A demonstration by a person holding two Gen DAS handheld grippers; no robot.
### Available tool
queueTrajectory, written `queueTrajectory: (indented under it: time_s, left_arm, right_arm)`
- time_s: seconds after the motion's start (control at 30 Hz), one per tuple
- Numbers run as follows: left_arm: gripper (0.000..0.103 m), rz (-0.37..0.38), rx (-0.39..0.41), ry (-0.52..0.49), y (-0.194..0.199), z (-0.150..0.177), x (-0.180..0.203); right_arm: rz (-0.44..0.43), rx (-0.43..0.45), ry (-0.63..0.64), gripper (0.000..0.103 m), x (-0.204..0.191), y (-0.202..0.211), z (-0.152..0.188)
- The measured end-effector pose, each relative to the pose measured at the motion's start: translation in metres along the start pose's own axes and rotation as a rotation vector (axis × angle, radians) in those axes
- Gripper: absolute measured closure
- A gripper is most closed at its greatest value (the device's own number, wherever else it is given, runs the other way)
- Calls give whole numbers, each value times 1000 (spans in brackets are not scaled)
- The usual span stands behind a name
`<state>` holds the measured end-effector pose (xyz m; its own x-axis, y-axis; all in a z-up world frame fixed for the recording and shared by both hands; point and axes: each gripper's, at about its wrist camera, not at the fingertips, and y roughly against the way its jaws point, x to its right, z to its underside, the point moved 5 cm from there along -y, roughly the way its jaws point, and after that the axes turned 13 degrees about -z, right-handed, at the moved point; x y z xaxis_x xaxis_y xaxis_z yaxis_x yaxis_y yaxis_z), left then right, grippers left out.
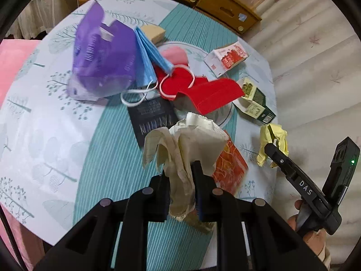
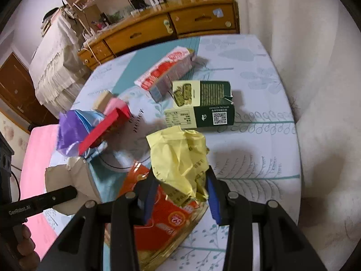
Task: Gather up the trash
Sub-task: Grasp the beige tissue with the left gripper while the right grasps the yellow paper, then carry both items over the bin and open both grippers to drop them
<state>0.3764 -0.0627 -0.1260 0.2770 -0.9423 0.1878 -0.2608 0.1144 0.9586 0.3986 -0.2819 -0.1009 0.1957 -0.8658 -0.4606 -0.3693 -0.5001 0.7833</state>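
My left gripper [image 1: 180,176] is shut on a crumpled cream paper [image 1: 185,140] and holds it above the table; the paper also shows in the right wrist view [image 2: 74,180]. My right gripper [image 2: 180,189] is shut on a crumpled yellow paper [image 2: 178,158], seen too in the left wrist view [image 1: 271,142]. Below both lies an orange packet [image 2: 167,221]. A purple bag [image 1: 101,61], a blue mask [image 1: 146,54], a red mask [image 1: 203,90], a red-white box [image 2: 167,72] and a green box [image 2: 200,101] lie on the table.
The table wears a tree-print cloth [image 1: 45,135] with a teal striped band. A black booklet [image 1: 151,113] lies under the masks. A wooden dresser [image 2: 180,22] stands behind. A pink cushion [image 2: 33,158] is at the left, a white curtain [image 2: 327,90] at the right.
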Motion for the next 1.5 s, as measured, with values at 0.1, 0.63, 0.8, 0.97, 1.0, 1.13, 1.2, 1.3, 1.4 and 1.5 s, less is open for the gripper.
queueTrajectory:
  time_s: [0.1,0.63,0.8,0.97,1.0,1.13,1.2,1.3,1.4,1.5]
  left_arm:
    - [88,16,15,-9,17,7,-8]
    - [88,18,62,-232,90,76,-65]
    - [88,19,104,-335,121,107,-97]
    - [88,42,126,-402,144,143,-136]
    - [88,41,130,-413,148,150,-142]
    - [88,43,122,-455,155,179,-165]
    - [88,42,112,-474,156,193,-172]
    - [88,35,104,-500,154,213,-178]
    - [88,20,78,-520,143,232,-179]
    - [88,8,40,-533,125,252,-177]
  right_arm:
    - [-1,31,-2,64,-11,12,4]
    - [1,89,-12,64,-113,61,103]
    - [14,122,-68,64,-144,75,152]
    - [33,147,-106,64,-184,85,209]
    - [34,151,-114,64,-190,87,219]
    - [42,156,-148,64,-216,90,262]
    - [41,139,-160,64,-226,90,281]
    - [50,110,-176,64,-236,90,306]
    - [53,80,-196,64,-237,90,327]
    - [49,47,-213,64,-232,86,347]
